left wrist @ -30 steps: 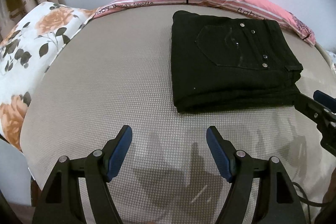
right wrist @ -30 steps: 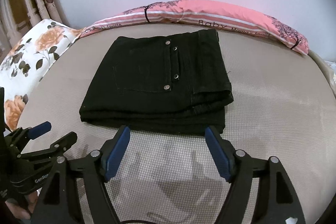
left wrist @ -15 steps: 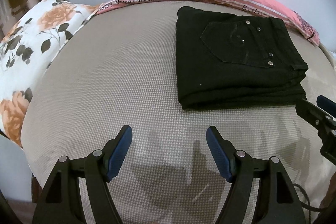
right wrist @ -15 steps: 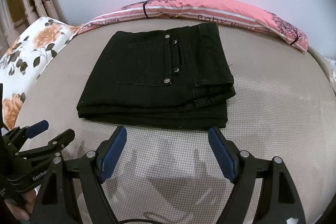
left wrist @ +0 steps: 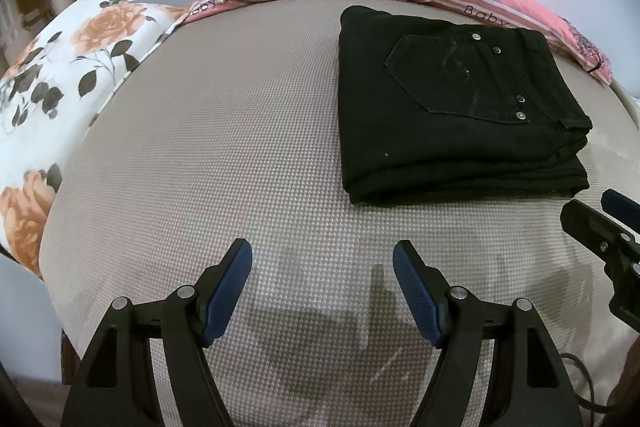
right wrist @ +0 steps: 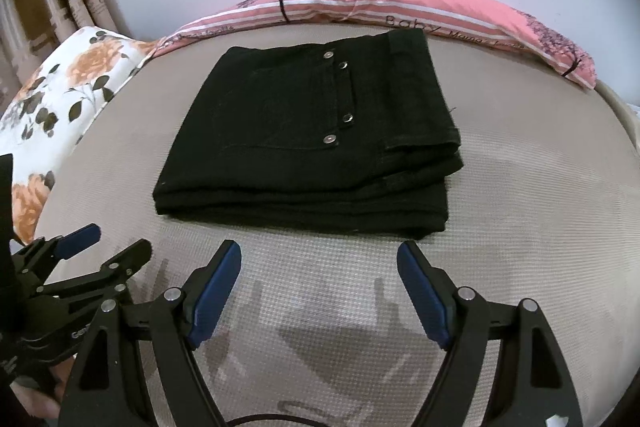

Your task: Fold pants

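Note:
The black pants (left wrist: 452, 107) lie folded into a thick rectangle on the grey bed, back pocket with metal studs on top; they also show in the right wrist view (right wrist: 308, 143). My left gripper (left wrist: 322, 287) is open and empty, near and left of the pants. My right gripper (right wrist: 320, 287) is open and empty, just in front of the pants' near edge. The right gripper shows at the right edge of the left wrist view (left wrist: 600, 227), and the left gripper at the lower left of the right wrist view (right wrist: 84, 255).
A pink striped bolster (right wrist: 400, 7) runs along the far edge by the wall. A white pillow with orange flowers (left wrist: 60, 67) lies at the left. Curtains (right wrist: 48, 7) hang at the far left. The grey textured bed cover (left wrist: 220, 147) spreads left of the pants.
Both grippers have drawn back a little from the pants and stay open. The folded pants have not moved.

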`<state>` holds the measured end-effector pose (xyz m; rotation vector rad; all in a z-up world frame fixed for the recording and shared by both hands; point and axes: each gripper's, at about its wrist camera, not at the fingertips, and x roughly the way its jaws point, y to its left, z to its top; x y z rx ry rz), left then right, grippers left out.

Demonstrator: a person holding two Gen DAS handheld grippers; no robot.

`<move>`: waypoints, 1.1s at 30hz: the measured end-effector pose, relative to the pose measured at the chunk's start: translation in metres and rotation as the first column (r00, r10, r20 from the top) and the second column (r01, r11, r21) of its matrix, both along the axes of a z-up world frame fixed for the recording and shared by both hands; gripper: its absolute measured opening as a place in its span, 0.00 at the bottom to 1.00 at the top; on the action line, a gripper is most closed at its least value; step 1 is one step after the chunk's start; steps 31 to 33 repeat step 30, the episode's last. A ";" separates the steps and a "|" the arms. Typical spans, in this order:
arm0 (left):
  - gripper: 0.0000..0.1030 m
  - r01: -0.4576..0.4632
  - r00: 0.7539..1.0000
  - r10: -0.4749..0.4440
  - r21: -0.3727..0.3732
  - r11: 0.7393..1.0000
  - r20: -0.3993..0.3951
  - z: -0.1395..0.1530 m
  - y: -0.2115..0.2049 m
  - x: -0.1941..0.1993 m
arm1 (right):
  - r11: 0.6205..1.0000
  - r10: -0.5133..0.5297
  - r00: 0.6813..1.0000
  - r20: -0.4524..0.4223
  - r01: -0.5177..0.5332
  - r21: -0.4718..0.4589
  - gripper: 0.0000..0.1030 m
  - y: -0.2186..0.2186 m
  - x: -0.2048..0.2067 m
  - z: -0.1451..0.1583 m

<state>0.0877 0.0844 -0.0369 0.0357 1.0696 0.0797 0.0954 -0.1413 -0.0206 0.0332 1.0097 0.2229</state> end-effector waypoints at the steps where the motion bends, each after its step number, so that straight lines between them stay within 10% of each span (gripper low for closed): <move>1: 0.71 0.001 1.000 -0.001 -0.002 1.000 0.000 0.000 -0.001 0.000 | 1.000 0.003 1.000 0.001 -0.003 -0.002 0.76 0.000 0.000 0.000; 33: 0.71 0.016 1.000 -0.016 0.023 1.000 -0.004 -0.003 -0.005 -0.002 | 1.000 0.005 1.000 -0.025 -0.005 0.004 0.76 -0.003 0.002 -0.007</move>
